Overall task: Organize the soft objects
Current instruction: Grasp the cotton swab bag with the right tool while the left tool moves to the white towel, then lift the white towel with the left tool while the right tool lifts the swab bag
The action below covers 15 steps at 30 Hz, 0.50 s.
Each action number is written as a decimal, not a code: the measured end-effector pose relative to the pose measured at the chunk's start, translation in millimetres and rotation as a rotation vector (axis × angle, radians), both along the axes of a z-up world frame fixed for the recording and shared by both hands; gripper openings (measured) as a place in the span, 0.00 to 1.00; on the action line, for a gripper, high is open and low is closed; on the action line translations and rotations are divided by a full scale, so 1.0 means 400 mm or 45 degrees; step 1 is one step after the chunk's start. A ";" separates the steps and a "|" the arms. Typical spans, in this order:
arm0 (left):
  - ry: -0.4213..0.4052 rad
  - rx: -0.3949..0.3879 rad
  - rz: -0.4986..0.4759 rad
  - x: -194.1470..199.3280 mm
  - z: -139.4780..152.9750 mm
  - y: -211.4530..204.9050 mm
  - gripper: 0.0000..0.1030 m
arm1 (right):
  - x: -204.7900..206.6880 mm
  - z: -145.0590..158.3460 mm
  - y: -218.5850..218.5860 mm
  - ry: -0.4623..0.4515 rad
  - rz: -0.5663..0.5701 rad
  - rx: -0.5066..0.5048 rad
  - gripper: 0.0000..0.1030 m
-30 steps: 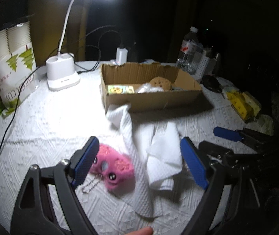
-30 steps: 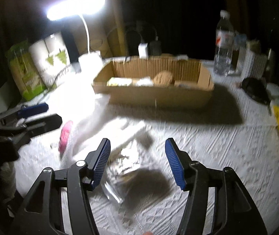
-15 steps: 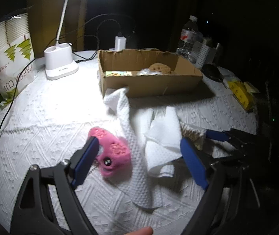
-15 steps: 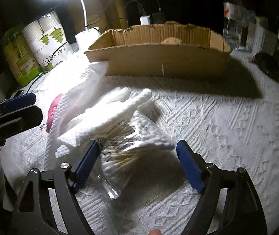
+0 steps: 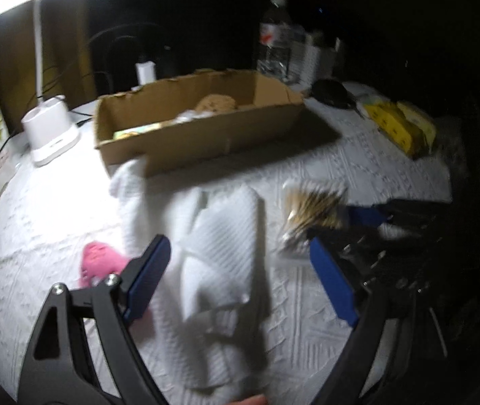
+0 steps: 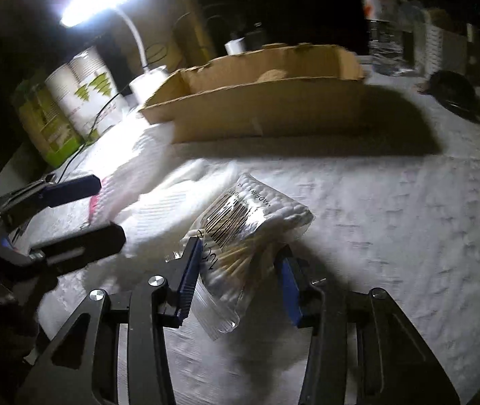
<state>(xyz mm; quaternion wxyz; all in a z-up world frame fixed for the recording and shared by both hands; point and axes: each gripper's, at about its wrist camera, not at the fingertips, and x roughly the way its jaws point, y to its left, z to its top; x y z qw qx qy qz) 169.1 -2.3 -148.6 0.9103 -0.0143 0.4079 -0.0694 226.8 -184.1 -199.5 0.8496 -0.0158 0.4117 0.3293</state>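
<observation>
- Right gripper — jaws have just been closing, a clear bag of cotton swabs between the blue pads, which look to press the bag's sides; the bag's far end lies on the cloth.
- Left gripper — jaws spread wide, nothing between them but the towel underneath; no contact shown.
- Table — covered in a white embossed cloth, brightly lit toward its far-left edge.
- Cardboard box — open-topped, toward the table's far edge, centre; holds a tan round item and paler items, blurred.
- White towel — rumpled, trailing from the box's front-left corner toward the near edge; lies under the left gripper.
- Desk lamp — lit, white base at the far-left edge, just beside the box.
- Paper-cup packs — upright at the left edge, behind the lamp cable.
- Water bottle — upright at the far edge, behind the box.
- Yellow packet — near the right edge, well apart from the box.
- Pink plush toy — on the cloth, touching the towel's left side, partly behind the left gripper's left finger.
</observation>
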 end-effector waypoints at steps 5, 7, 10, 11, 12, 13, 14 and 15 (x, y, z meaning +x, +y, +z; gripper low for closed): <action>0.037 0.056 -0.069 0.042 -0.032 -0.042 0.71 | 0.020 0.005 -0.081 -0.012 -0.082 0.018 0.44; 0.063 0.085 -0.084 0.058 -0.049 -0.051 0.56 | 0.028 0.002 -0.105 -0.012 -0.107 0.021 0.44; 0.122 0.127 -0.085 0.081 -0.085 -0.052 0.50 | 0.038 -0.004 -0.129 -0.006 -0.136 0.027 0.44; 0.133 0.132 -0.082 0.085 -0.096 -0.050 0.50 | 0.039 -0.006 -0.132 -0.003 -0.140 0.029 0.44; 0.126 0.140 -0.088 0.086 -0.101 -0.049 0.50 | 0.041 -0.008 -0.136 0.002 -0.141 0.033 0.44; 0.125 0.149 -0.093 0.086 -0.102 -0.051 0.50 | 0.042 -0.009 -0.137 0.004 -0.139 0.038 0.44; 0.125 0.157 -0.096 0.087 -0.104 -0.053 0.49 | 0.042 -0.010 -0.137 0.003 -0.136 0.039 0.44; 0.123 0.172 -0.095 0.088 -0.105 -0.054 0.42 | 0.042 -0.010 -0.135 0.002 -0.131 0.039 0.44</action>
